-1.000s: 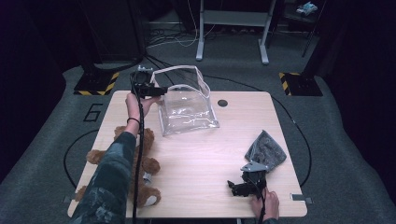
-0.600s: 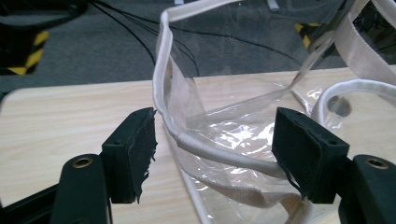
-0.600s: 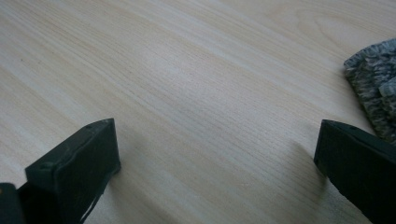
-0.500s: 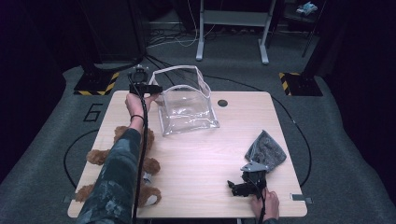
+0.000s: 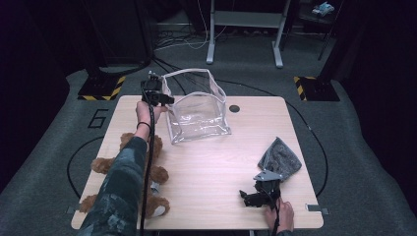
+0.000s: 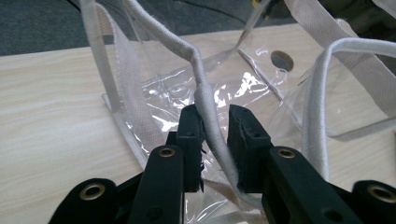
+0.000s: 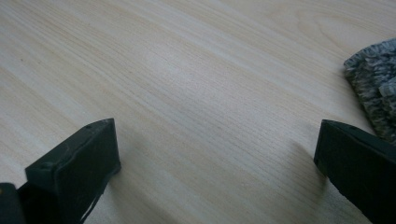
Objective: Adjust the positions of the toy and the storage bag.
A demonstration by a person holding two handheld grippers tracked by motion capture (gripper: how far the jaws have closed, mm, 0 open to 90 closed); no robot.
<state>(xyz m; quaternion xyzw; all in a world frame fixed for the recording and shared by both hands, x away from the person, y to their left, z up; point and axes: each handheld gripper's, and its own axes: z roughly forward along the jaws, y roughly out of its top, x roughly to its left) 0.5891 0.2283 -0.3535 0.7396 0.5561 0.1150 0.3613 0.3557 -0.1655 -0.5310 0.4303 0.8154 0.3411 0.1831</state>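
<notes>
Left gripper [image 6: 215, 128], jaws just closing, clamps the clear bag's white strap [image 6: 205, 98] over the wooden table [image 5: 221, 162], a teddy bear [image 5: 157, 172] behind it.

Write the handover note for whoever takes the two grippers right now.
Left gripper: jaws have just been closing, now clamped on the white rim cord of the clear bag, at the table's far left.
Right gripper: open, nothing between its jaws, resting low at the near right beside the grey cloth.
Teddy bear: lying at the near left edge, partly under the left arm.
Done: bag rim gripped.
Left, probably: hold the bag open and load the bear and cloth; nothing shows inside yet.
</notes>
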